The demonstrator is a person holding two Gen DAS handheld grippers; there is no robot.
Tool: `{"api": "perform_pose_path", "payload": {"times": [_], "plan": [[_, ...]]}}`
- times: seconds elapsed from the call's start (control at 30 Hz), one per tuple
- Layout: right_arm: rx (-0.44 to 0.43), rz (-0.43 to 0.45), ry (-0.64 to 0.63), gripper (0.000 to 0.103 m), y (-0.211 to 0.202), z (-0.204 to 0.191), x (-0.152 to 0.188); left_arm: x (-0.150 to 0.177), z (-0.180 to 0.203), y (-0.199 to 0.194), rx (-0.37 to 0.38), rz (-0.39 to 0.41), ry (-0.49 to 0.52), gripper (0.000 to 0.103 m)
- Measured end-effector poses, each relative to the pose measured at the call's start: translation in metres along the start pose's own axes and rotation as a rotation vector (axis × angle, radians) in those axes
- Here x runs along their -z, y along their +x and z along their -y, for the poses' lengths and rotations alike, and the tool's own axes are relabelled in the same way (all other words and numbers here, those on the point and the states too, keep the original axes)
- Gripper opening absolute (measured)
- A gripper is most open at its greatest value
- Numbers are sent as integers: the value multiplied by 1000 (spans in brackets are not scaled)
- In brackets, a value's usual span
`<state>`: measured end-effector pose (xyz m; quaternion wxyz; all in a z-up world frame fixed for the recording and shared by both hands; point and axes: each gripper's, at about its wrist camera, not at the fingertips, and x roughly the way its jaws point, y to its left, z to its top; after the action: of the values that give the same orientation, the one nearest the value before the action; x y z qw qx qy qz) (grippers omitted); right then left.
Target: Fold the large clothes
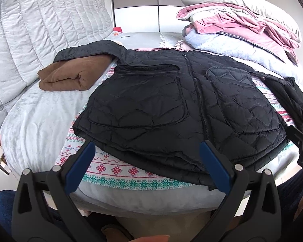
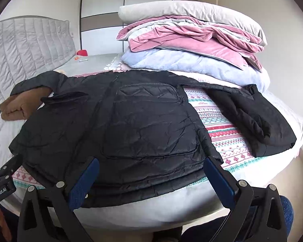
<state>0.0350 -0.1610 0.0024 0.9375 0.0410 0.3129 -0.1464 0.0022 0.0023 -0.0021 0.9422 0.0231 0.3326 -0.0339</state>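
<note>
Black quilted jacket (image 1: 171, 100) lies flat, front up, zipped, on patterned blanket (image 1: 115, 171) atop the bed (image 1: 36, 121), hem toward near edge. Both sleeves out to the sides, one draped over folded brown garment (image 1: 70, 74), other (image 2: 252, 117) bunched on the right. No fold made yet, so task looks barely begun; sleeves + body all left to do. Left gripper (image 1: 147, 167) & right gripper (image 2: 151, 181) hover just above hem, jaws fully released, grasping nothing.
</note>
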Motion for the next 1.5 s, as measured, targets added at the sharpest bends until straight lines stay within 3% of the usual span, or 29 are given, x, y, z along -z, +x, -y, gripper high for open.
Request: {"api": "perform_pose_path", "payload": {"times": [0.33, 0.6, 0.87, 1.3, 1.5], "plan": [[77, 53, 6, 103, -7, -1, -6, -2, -4, 1, 11, -15, -19, 103], [117, 42, -12, 103, -8, 1, -5, -3, 1, 1, -1, 0, 12, 103], [94, 30, 2, 103, -5, -1, -4, -5, 6, -2, -25, 29, 25, 103], [89, 7, 20, 103, 1, 3, -2, -2, 2, 9, 23, -41, -10, 103], [-4, -30, 112, 103, 28, 50, -2, -3, -6, 13, -5, -50, -27, 103]]}}
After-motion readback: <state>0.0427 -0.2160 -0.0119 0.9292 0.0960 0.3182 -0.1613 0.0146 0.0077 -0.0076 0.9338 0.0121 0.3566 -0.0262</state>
